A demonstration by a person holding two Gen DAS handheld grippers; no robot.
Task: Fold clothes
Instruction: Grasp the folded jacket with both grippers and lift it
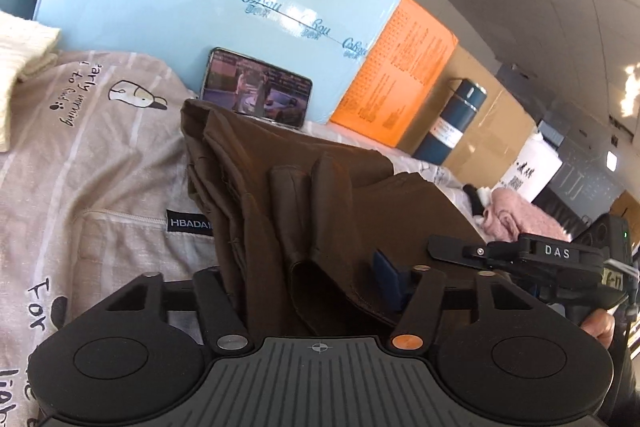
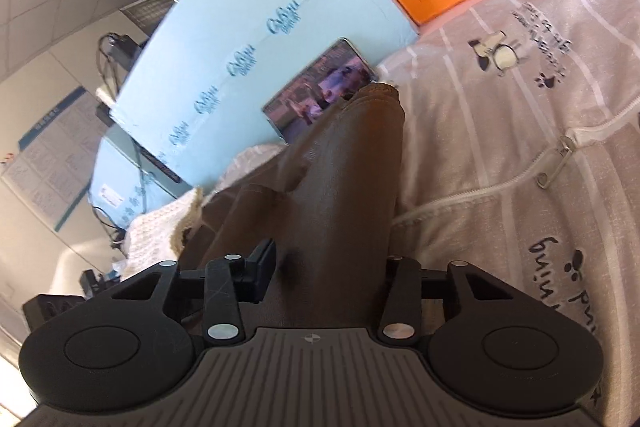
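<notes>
Trousers fill both grippers: my left gripper and right gripper are each half closed, pinching brown cloth that runs forward toward the phone. I'd keep both pinches firm, lift level, hold the edge taut, then lay it onto the bedsheet without dragging.
</notes>
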